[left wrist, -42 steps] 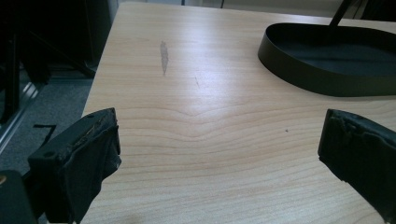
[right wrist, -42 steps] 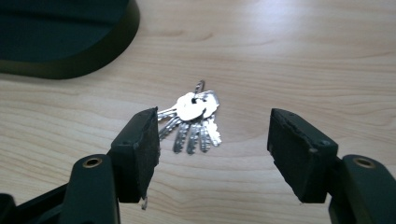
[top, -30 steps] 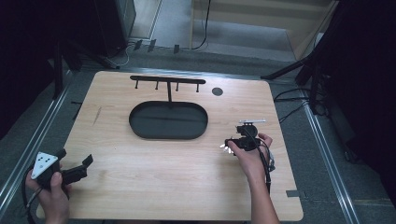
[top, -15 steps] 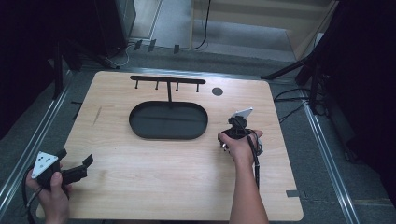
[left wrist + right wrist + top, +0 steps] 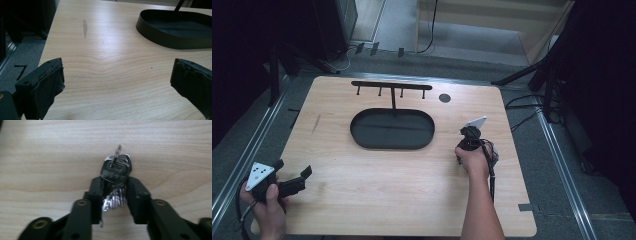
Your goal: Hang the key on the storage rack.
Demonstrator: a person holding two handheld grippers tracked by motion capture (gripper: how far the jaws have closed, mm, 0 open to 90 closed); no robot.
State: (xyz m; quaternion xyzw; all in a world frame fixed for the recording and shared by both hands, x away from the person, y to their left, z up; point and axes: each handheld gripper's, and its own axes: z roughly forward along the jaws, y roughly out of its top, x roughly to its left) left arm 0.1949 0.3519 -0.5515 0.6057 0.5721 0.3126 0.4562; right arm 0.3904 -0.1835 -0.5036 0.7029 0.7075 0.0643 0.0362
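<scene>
The right gripper (image 5: 113,192) has just closed and now pinches the keys (image 5: 115,173). They look ready to lift. The left gripper (image 5: 117,82) rests spread wide.

A light wooden table (image 5: 362,200) takes up the middle of the high view. At its upper centre lies a black oval tray (image 5: 392,129), with a black hook rack (image 5: 391,86) standing just behind it. A small dark round hole (image 5: 444,98) sits to the rack's right.

A recording lab set up around a wooden table

Black stands (image 5: 532,75) and cables (image 5: 522,107) are crowding the table's (image 5: 362,200) far corners, metal floor rails (image 5: 562,165) running along both side edges.
</scene>
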